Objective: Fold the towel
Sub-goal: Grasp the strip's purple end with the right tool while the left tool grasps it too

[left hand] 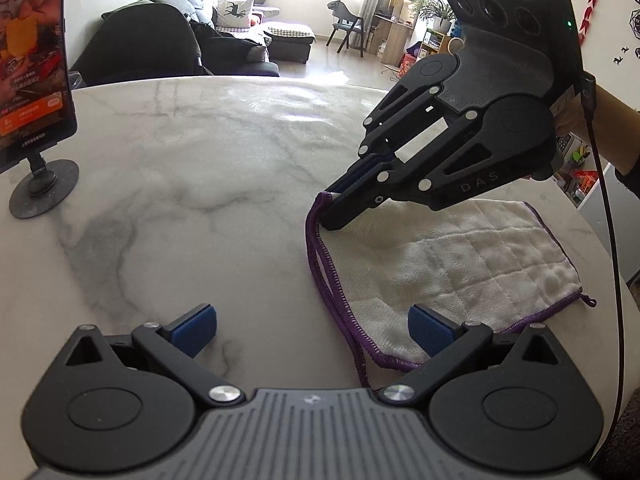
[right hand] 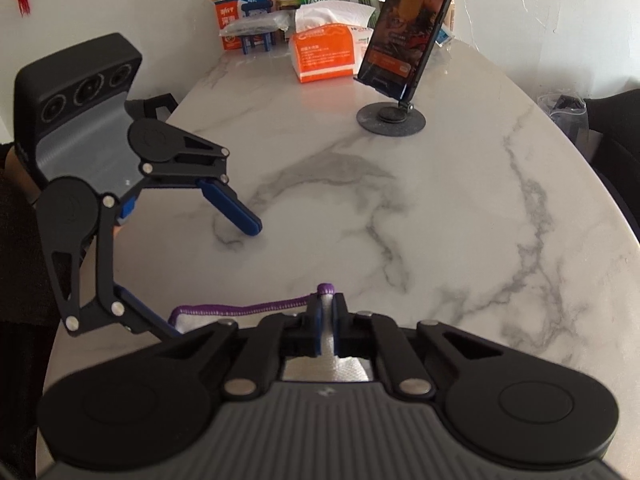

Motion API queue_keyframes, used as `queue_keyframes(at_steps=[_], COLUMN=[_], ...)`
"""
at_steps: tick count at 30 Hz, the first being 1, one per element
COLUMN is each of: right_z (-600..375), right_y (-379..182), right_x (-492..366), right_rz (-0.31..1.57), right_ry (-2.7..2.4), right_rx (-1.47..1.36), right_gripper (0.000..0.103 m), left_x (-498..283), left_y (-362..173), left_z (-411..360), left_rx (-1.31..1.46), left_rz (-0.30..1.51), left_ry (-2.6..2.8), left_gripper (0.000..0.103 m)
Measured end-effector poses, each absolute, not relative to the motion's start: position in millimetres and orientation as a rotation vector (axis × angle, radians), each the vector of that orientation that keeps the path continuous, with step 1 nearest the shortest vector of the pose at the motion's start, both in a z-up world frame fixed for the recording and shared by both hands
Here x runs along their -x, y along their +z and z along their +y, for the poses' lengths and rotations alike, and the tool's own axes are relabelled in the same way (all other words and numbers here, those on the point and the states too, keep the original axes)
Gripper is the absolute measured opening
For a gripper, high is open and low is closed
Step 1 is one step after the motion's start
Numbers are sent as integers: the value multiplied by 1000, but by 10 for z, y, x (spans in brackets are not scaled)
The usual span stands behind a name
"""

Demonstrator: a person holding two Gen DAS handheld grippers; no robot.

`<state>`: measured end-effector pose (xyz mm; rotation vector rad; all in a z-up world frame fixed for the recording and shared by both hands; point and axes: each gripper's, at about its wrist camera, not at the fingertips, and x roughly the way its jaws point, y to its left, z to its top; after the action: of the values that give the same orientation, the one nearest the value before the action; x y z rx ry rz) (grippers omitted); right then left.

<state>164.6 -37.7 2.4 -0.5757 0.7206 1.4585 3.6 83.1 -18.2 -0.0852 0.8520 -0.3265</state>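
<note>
Towel (left hand: 460, 264) lay flat near the right edge of the marble table (left hand: 200, 168), apparently folded once, purple hems stacked. Right gripper (left hand: 330, 210) was clamped on its far-left corner. Left gripper (left hand: 312, 330) gaped wide, holding nothing, straddling the near-left corner. Next fold not yet started.

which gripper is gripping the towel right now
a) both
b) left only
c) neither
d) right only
d, the right gripper is clamped on the purple-edged corner of the towel, while the left gripper sits open beside the near edge with nothing between its pads.
</note>
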Motion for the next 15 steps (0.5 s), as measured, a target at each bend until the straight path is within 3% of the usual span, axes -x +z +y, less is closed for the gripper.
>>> queue_keyframes(at_steps=[8,11,13,14,15], right_z=[-663,-747,-788,-809,-813], right_y=[270,325,348,359,362], right_x=[-1496,-1454,-1445,-1441,-1438], right_rz=[638,619,617,617,622], right_ry=[1449,1436,1422,1414,1407], right_rx=[527,517,503,496,491], right_gripper=[5,6,6,6,7], left_x=[-129,-132,-127,-136,-147], left_y=[-144,-159,-170,-211,-252], left_z=[815,814,822,829,836], left_rx=[211,258,296,337,376], left_rz=[862,863,865,885,905], left_ry=[-473,-504,-526,-546,-565], left_gripper=[102,94,65,36,19])
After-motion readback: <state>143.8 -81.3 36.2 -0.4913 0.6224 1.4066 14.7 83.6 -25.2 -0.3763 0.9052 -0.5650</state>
